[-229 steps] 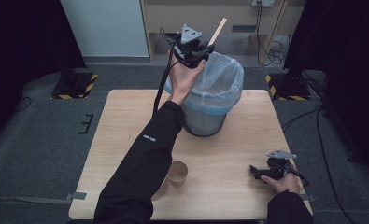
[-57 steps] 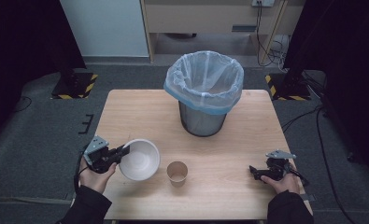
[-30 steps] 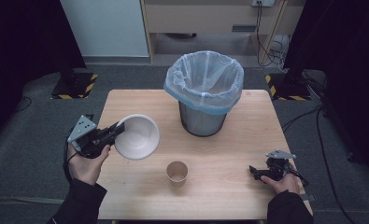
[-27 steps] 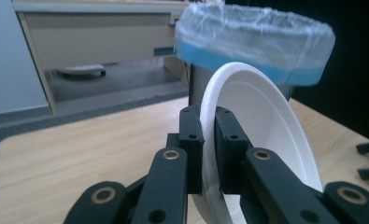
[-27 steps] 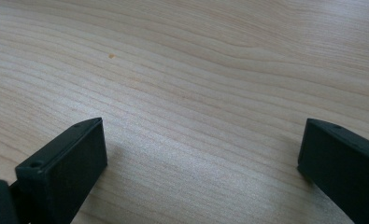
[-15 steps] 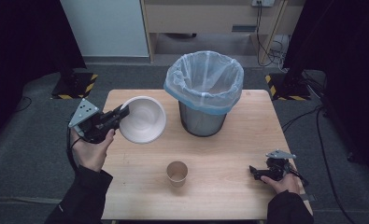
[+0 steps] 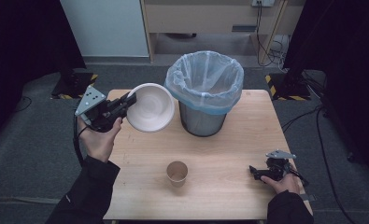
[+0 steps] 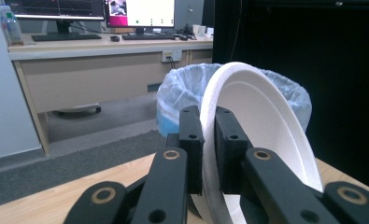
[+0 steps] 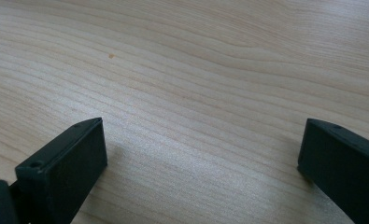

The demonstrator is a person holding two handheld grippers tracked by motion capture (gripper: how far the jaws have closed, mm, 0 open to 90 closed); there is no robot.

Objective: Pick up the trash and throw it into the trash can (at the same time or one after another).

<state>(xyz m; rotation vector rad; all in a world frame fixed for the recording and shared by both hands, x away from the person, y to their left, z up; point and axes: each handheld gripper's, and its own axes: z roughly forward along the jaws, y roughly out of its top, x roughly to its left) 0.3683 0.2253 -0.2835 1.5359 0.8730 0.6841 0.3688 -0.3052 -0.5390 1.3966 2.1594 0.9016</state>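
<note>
My left gripper [image 7: 128, 99] is shut on the rim of a white foam bowl [image 7: 150, 107], held tilted in the air just left of the metal bin with its clear-and-blue liner [image 7: 204, 91]. In the left gripper view the jaws pinch the bowl's edge [image 8: 247, 112] with the bin [image 8: 182, 100] right behind it. A brown paper cup [image 7: 177, 173] stands upright at the table's front middle. My right gripper [image 7: 253, 171] rests low on the wooden table [image 7: 229, 149] at the front right, its jaws wide apart over bare wood [image 9: 196, 116].
The bin stands at the back middle of the table. Behind the table are a desk [image 8: 93, 51] with monitors, cables on the floor [image 7: 271, 42] and black curtains at both sides.
My left gripper has lifted the bowl from the table's front left, up and toward the bin, tilting it. The right gripper has not moved.
</note>
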